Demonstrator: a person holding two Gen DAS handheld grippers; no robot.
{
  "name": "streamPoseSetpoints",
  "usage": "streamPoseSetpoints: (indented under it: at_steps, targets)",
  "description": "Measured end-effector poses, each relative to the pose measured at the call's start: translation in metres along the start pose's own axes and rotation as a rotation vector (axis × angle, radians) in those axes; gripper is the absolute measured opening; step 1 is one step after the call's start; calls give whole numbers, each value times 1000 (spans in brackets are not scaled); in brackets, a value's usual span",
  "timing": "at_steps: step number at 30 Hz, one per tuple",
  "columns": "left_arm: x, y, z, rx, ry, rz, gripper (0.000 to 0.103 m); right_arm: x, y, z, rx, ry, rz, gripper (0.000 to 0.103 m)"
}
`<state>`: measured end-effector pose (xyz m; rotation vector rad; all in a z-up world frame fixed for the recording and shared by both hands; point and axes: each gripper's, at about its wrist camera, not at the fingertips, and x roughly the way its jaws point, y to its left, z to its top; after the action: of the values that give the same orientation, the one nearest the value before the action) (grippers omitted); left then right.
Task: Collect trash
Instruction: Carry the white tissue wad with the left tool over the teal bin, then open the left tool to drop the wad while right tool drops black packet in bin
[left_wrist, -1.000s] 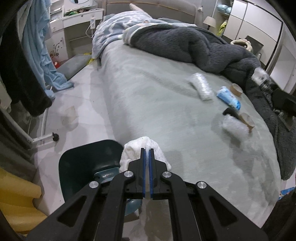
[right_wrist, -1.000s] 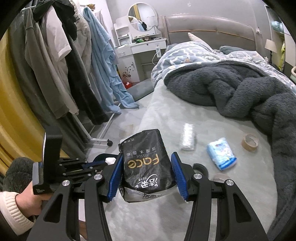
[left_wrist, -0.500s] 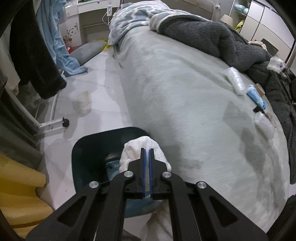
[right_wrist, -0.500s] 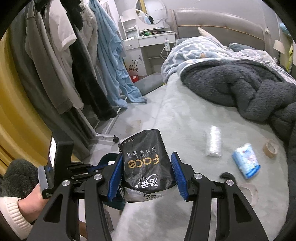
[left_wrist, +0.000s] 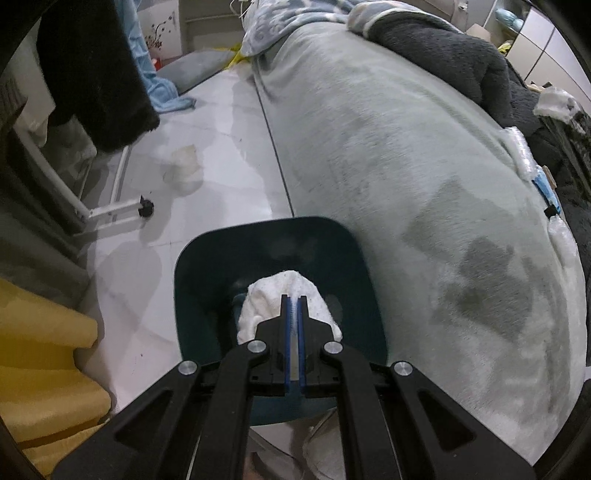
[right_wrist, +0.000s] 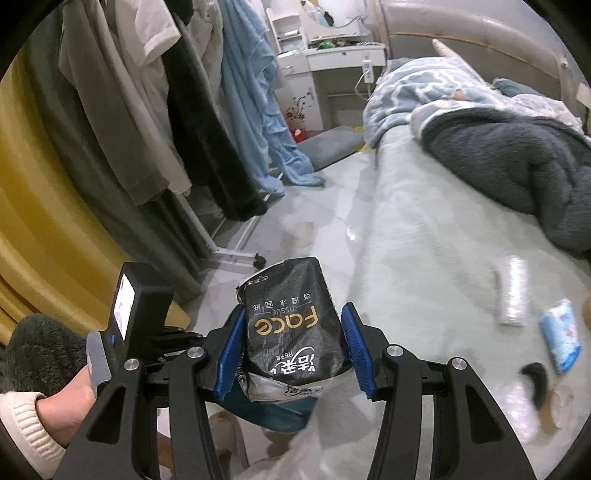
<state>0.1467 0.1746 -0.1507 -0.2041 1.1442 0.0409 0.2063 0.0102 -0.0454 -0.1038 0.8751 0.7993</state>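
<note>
Only the left wrist view shows the bin (left_wrist: 269, 236).

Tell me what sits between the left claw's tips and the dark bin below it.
Only the white crumpled tissue that the left claw is shut on; in the left wrist view it hangs over the open teal bin, with nothing else between.

White crumpled tissue (left_wrist: 280, 299) over teal bin (left_wrist: 207, 280); black tissue pack (right_wrist: 291, 325) upright
</note>
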Motion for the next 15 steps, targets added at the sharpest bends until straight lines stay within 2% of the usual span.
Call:
streamPoseSetpoints:
  at_steps: [8, 15]
  targets:
    - [7, 28, -7, -38, 52, -32, 4, 50, 27, -2, -42, 85, 20, 53]
    - [6, 42, -12, -32, 63, -36, 7, 95, 32, -17, -63, 185, 3, 53]
